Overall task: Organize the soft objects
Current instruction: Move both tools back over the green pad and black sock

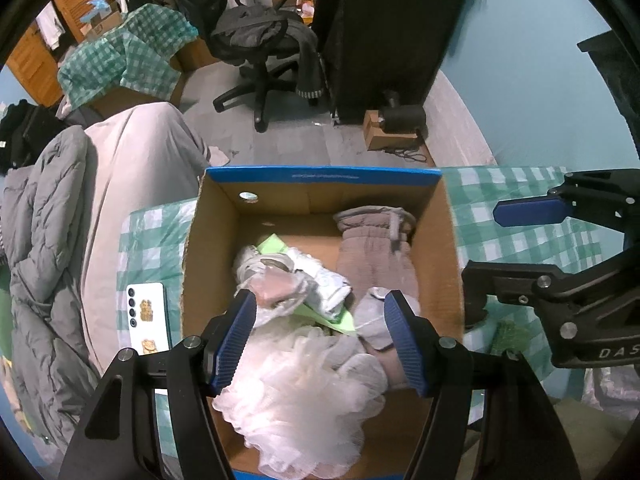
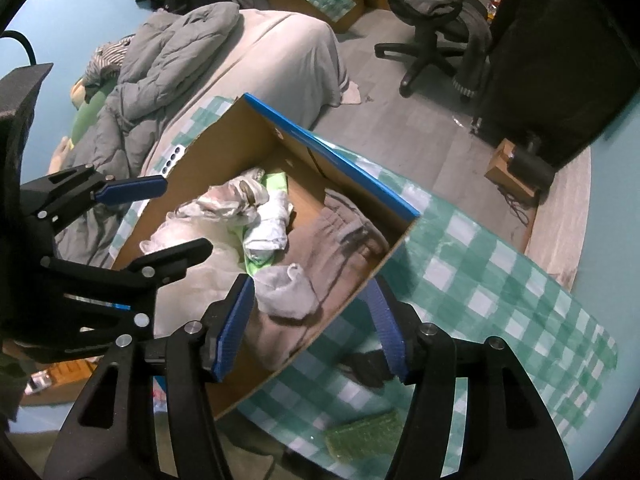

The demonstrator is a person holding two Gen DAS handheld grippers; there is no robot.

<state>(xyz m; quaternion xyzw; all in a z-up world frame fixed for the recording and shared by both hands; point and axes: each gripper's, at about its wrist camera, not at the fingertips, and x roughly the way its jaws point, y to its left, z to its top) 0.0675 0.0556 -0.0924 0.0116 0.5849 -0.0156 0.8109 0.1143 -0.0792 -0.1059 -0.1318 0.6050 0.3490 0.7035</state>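
Note:
An open cardboard box [image 1: 324,176] with a blue rim stands on a green-and-white checked cloth [image 2: 480,280]. Inside lie a white mesh pouf [image 1: 304,384], a grey-brown glove [image 1: 376,252], a light grey sock [image 2: 286,290], a white folded item [image 2: 268,228] and crumpled clear plastic [image 1: 276,280]. My left gripper [image 1: 320,304] hangs open over the pouf, with nothing pressed between its pads. My right gripper [image 2: 310,288] is open too. It sits above the box's near right wall, with the sock below it. Each gripper shows in the other's view, the right gripper [image 1: 496,248] beside the box's right wall.
A white phone [image 1: 146,316] lies on the cloth left of the box. A green bubble-wrap piece [image 2: 364,436] and a dark item [image 2: 368,364] lie on the cloth to its right. Behind are a bed with a grey duvet [image 1: 44,240] and an office chair [image 1: 260,52].

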